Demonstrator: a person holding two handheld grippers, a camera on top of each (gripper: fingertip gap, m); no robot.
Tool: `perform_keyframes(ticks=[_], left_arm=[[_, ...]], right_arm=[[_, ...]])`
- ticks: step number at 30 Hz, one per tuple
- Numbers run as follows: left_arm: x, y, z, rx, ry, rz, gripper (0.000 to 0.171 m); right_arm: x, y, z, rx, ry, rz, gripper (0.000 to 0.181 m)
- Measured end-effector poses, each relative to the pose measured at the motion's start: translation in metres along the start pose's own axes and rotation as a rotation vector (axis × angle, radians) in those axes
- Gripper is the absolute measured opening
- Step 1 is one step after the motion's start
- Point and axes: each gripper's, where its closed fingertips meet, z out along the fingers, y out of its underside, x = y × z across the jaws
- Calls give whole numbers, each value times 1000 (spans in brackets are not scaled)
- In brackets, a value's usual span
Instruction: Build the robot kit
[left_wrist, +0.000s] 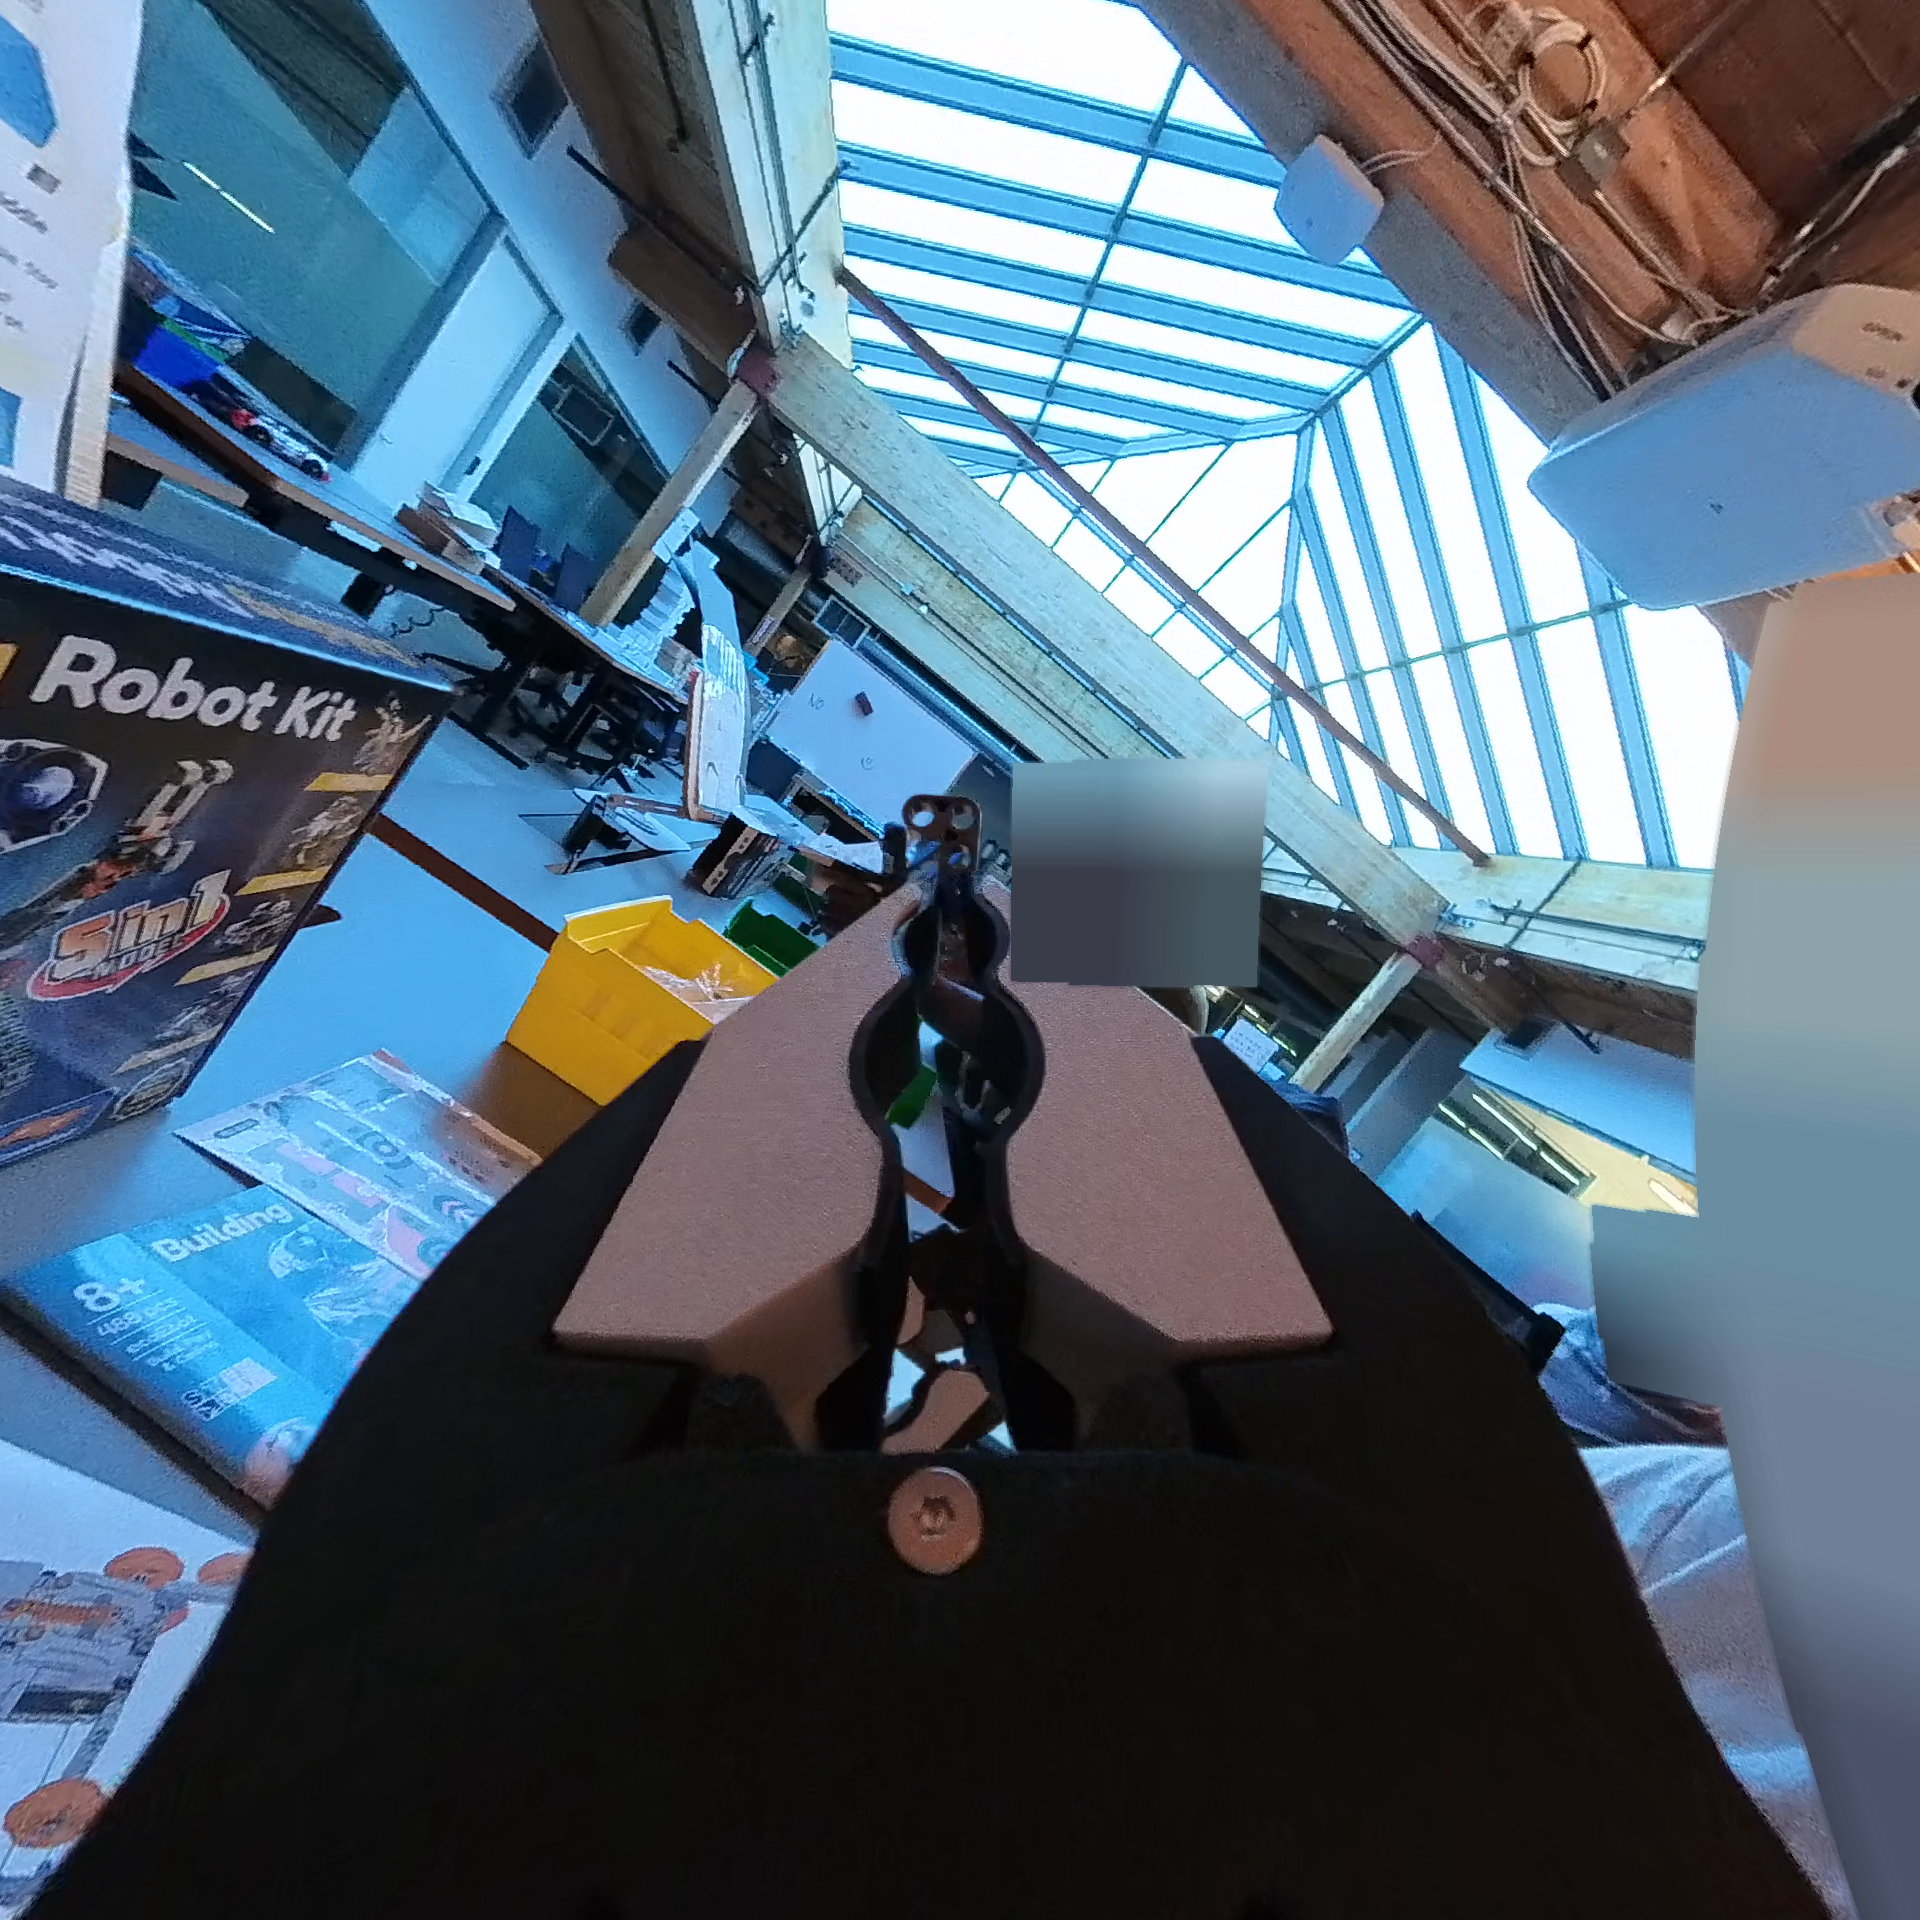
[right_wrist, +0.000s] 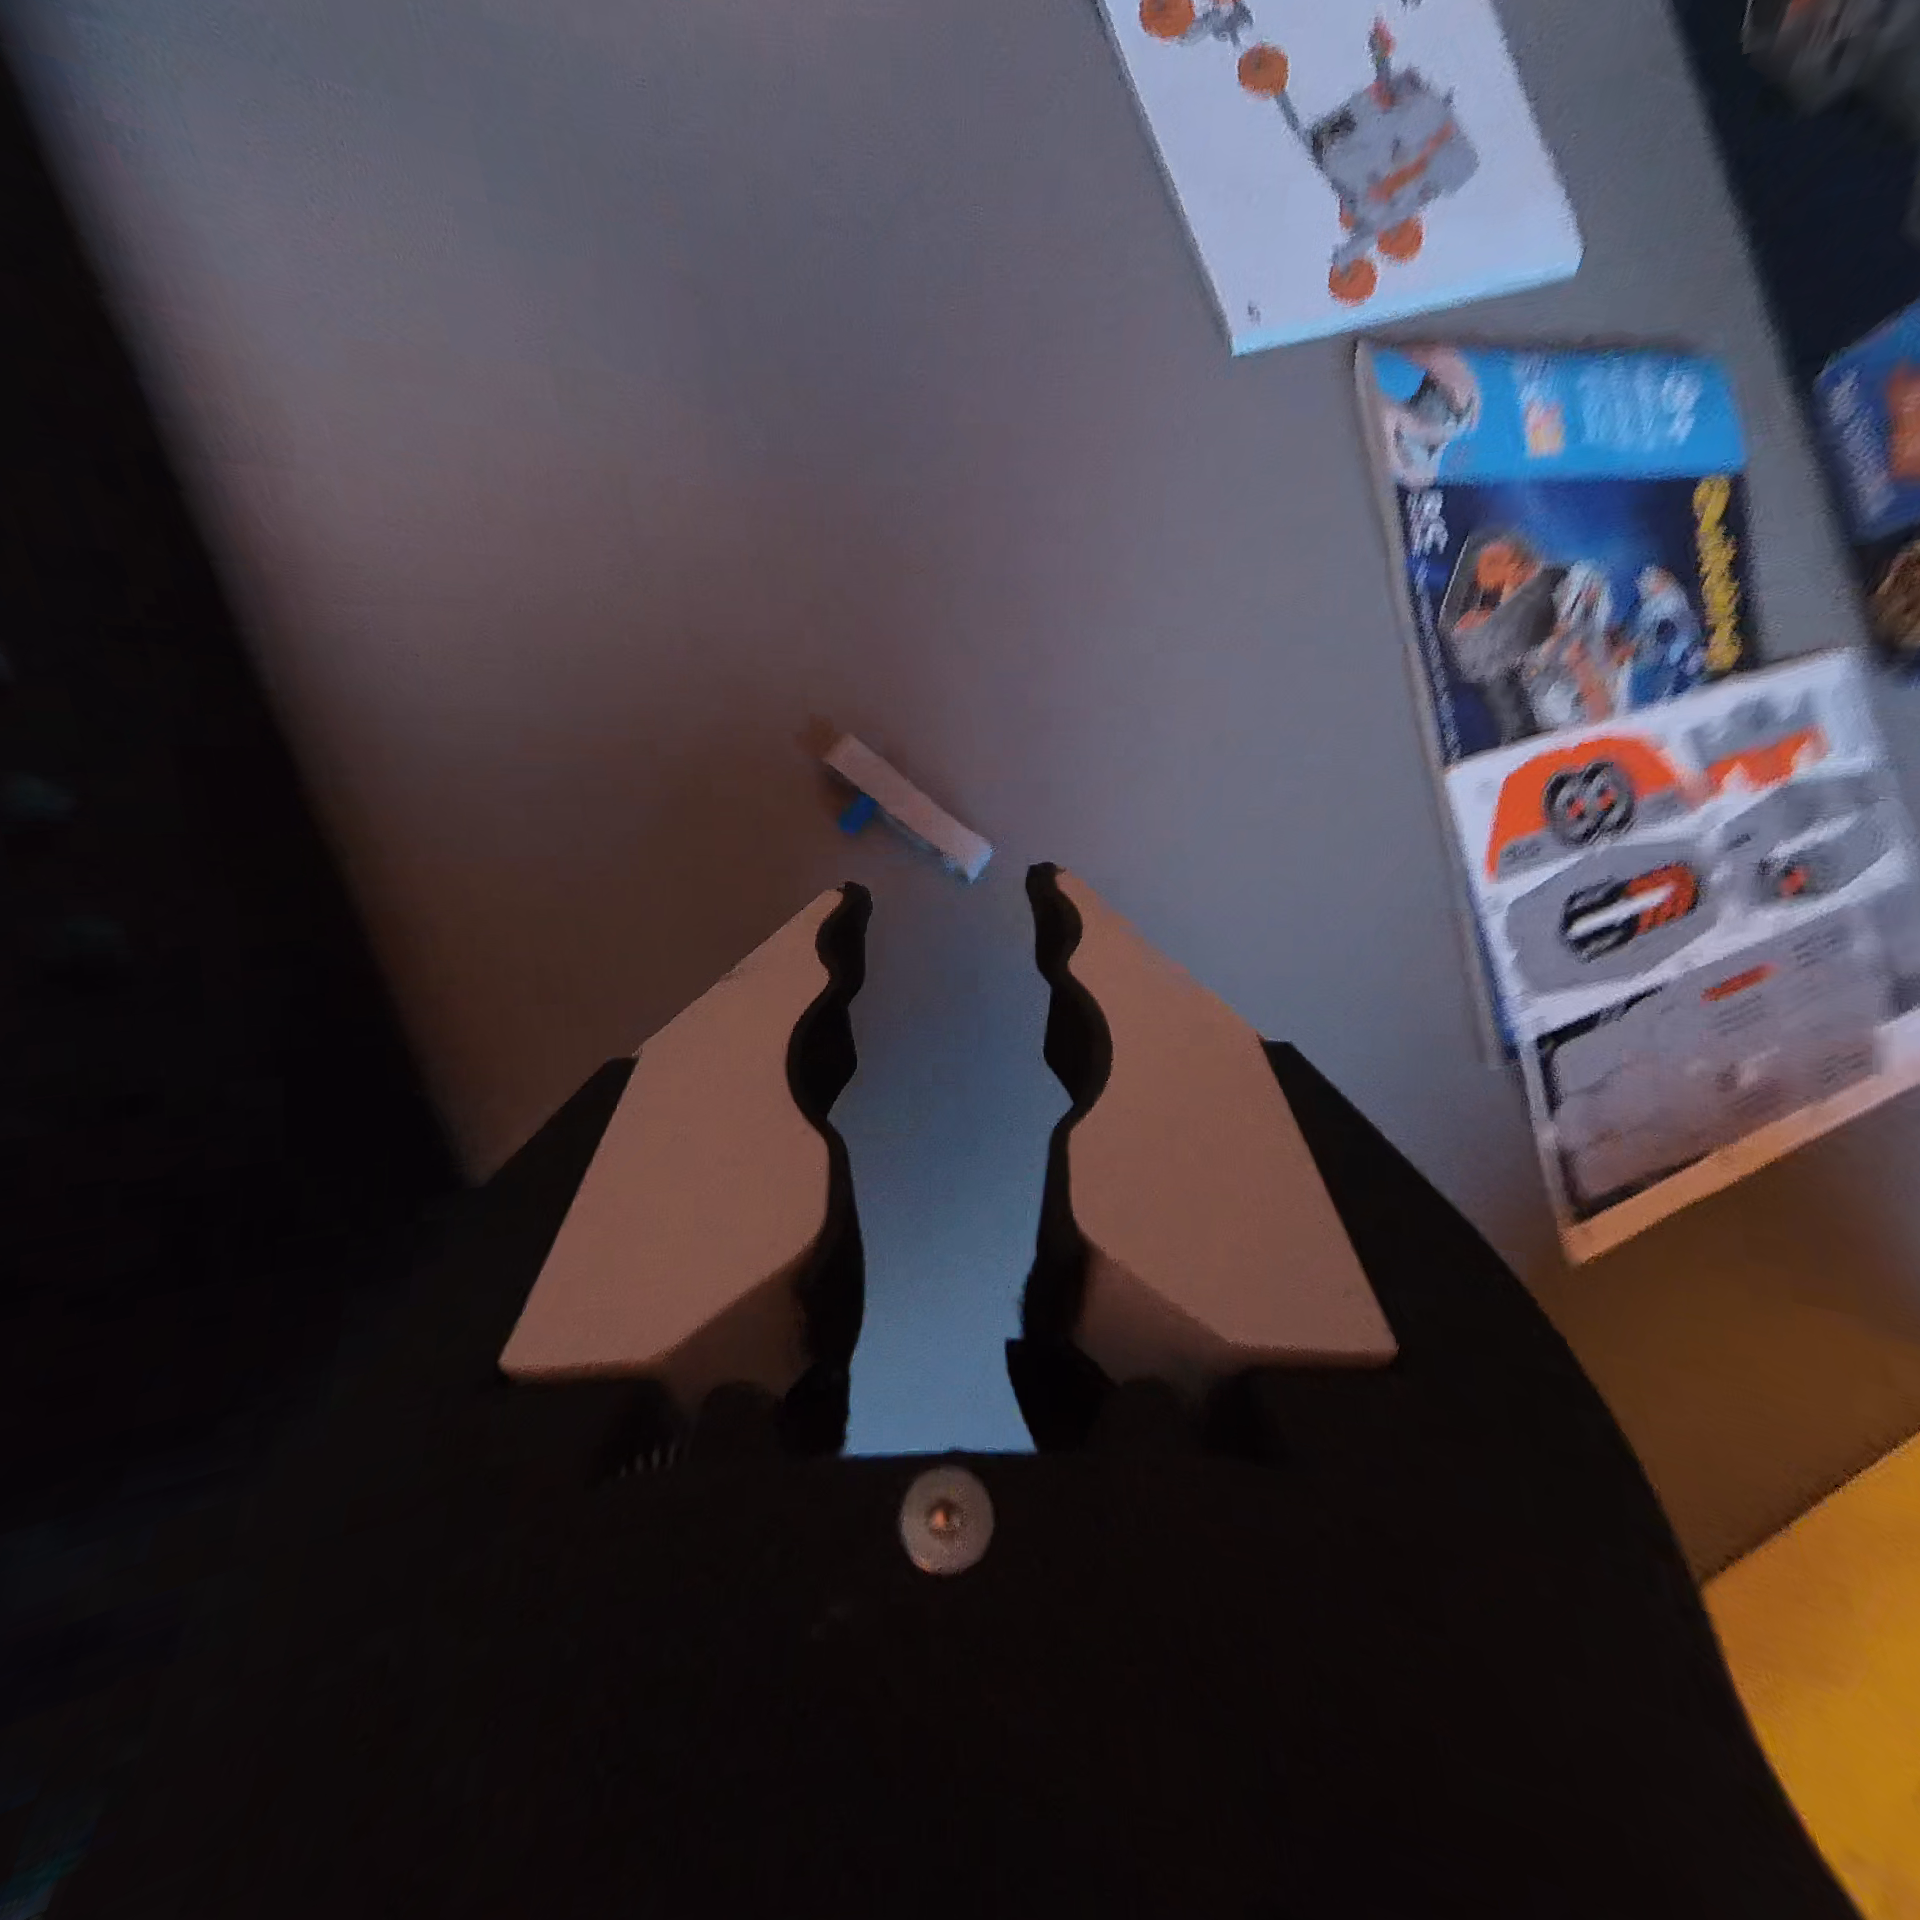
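Observation:
My left gripper (left_wrist: 943, 914) is shut on a thin dark building-kit piece with holes (left_wrist: 940, 826), which sticks out past the fingertips; the gripper is tilted up toward the skylight, above the table. My right gripper (right_wrist: 948, 894) is open and empty, pointing down at the grey table (right_wrist: 623, 520). A small grey beam with a blue peg (right_wrist: 902, 805) lies on the table just beyond its fingertips, slightly left of the right tip. The right wrist view is blurred.
A yellow bin (left_wrist: 634, 987) and a green bin (left_wrist: 769, 935) stand on the table. A dark kit box (left_wrist: 177, 831) stands at left. Instruction booklets (left_wrist: 218, 1340) lie nearby; in the right wrist view several booklets (right_wrist: 1579, 582) lie at right and a yellow corner (right_wrist: 1839, 1714) shows. Tip to tip, the grippers are about 35 cm apart.

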Motion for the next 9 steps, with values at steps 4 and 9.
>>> perform_keyframes(ticks=[4, 9], left_arm=[[4, 3, 3, -23, 9, 15, 1], [7, 3, 1, -30, 5, 27, 1]], right_arm=[[-7, -2, 17, -3, -197, 19, 33], [-25, 4, 9, -75, -349, 122, 23]])
